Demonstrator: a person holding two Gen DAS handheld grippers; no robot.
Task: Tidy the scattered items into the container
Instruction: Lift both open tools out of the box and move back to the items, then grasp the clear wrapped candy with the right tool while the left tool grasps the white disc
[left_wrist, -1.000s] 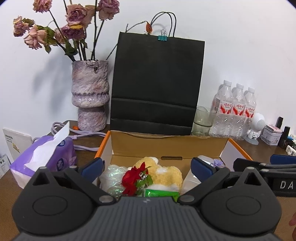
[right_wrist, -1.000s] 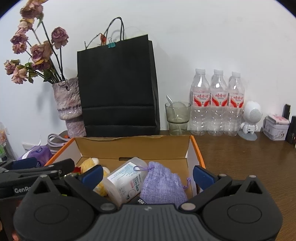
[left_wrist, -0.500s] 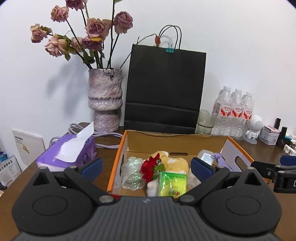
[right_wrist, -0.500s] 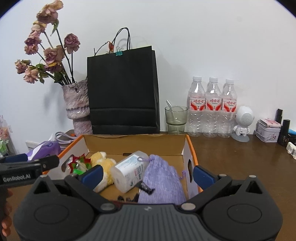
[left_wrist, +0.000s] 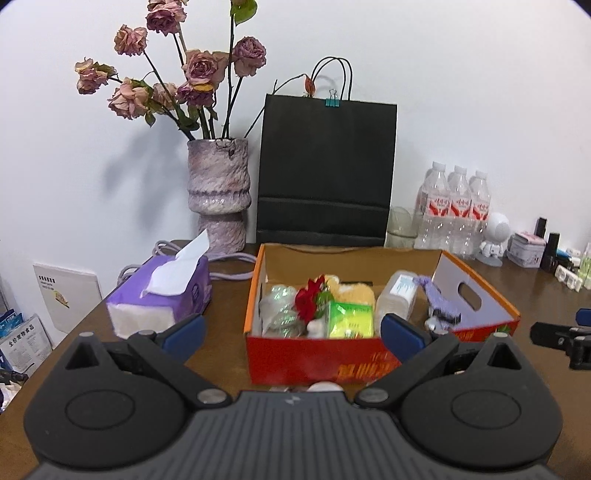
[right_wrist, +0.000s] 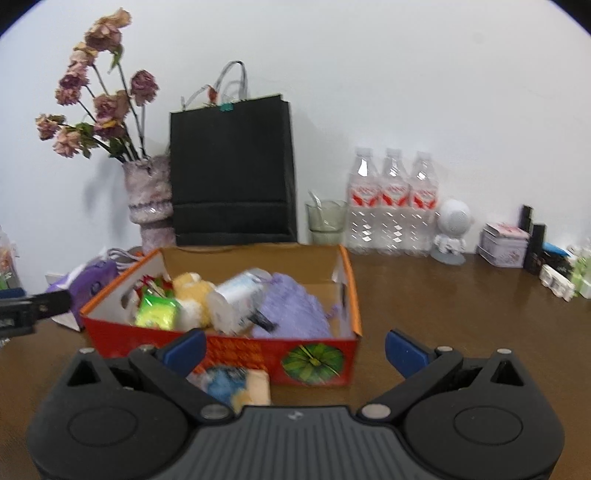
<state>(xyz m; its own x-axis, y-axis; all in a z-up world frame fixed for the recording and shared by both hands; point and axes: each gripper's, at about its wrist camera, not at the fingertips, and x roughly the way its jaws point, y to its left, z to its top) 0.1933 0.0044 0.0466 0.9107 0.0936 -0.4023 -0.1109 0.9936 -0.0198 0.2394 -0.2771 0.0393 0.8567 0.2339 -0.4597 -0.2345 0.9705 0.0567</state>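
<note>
Both my left tool (left_wrist: 290, 328) and right tool (right_wrist: 295, 345) hang released before the filled box (right_wrist: 314, 360) on the bench (right_wrist: 461, 314); one blue-and-yellow item (right_wrist: 236, 384) outside could be missed.

Right gripper (right_wrist: 293, 347): jaws wide apart, nothing between them.
Box (right_wrist: 314, 360): straight ahead of the gripper, on the worktop (right_wrist: 461, 314).
Box contents: green packet (right_wrist: 157, 314), yellow plush (right_wrist: 192, 291), white bottle (right_wrist: 236, 299), purple pouch (right_wrist: 291, 310).
Blurred blue-and-yellow item (right_wrist: 236, 384): outside the box, against its front wall, just inside the gripper's left finger.
Left gripper (right_wrist: 33, 306): far left, beside the box.
</note>
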